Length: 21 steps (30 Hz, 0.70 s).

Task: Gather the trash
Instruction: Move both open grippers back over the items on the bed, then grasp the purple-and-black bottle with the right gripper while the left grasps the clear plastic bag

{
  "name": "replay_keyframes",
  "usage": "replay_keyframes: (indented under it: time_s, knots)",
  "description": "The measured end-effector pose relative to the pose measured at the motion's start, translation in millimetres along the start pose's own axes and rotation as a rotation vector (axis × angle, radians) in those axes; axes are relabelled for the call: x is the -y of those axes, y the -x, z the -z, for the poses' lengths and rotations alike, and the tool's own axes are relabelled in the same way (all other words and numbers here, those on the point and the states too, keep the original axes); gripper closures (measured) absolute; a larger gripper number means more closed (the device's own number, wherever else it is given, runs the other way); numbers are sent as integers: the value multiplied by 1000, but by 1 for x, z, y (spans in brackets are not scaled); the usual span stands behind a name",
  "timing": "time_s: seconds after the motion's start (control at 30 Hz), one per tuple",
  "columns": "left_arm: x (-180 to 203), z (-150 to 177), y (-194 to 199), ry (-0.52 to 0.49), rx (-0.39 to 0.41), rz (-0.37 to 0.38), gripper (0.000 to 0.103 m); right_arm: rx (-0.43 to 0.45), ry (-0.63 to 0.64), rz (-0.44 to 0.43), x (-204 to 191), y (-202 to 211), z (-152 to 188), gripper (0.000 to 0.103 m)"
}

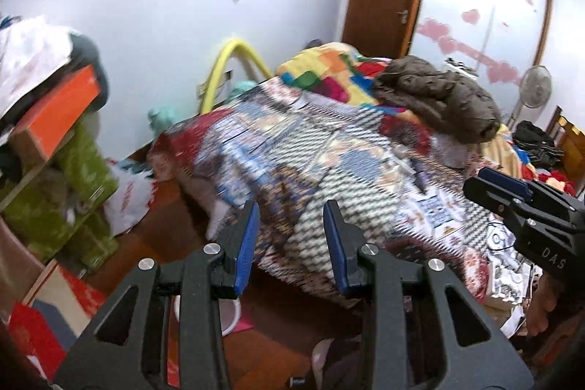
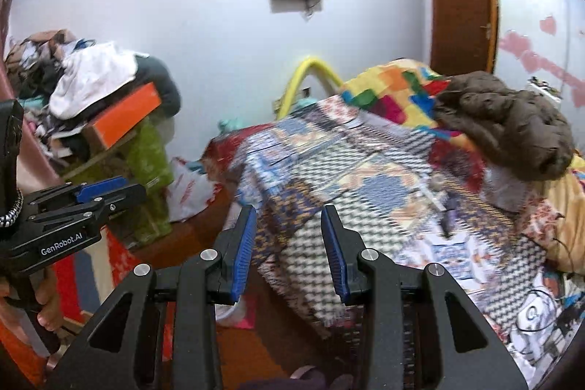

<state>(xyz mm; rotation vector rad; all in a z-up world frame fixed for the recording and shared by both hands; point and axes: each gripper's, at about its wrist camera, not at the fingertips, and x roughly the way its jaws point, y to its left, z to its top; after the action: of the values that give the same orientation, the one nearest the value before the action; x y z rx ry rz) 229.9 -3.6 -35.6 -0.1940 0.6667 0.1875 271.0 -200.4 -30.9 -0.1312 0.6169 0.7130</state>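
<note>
Left wrist view: both grippers apart, holding nothing.
Look slowly over the bed (image 1: pixel 329 170) for trash first.

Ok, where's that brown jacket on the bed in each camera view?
Left wrist view: the brown jacket lies right of centre, on the far part of the bed.
Right wrist view: the jacket sits at the right edge, mid-height.
Shared landmark: the yellow hoop against the wall, left of it.

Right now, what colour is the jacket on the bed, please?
Dark brown jacket, clearest in the right wrist view.
</note>
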Motion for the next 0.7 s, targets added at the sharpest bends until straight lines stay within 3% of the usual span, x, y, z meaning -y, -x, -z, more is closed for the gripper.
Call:
replay_keyframes:
  time_s: [0.3, 0.7]
  knots:
    - [79, -32, -53, -52, -12, 109, 66, 9, -64, 129, 83, 9, -2, 69]
    - [160, -53, -180, -129, -148, 208, 66, -82, -217, 244, 204, -26, 14, 69]
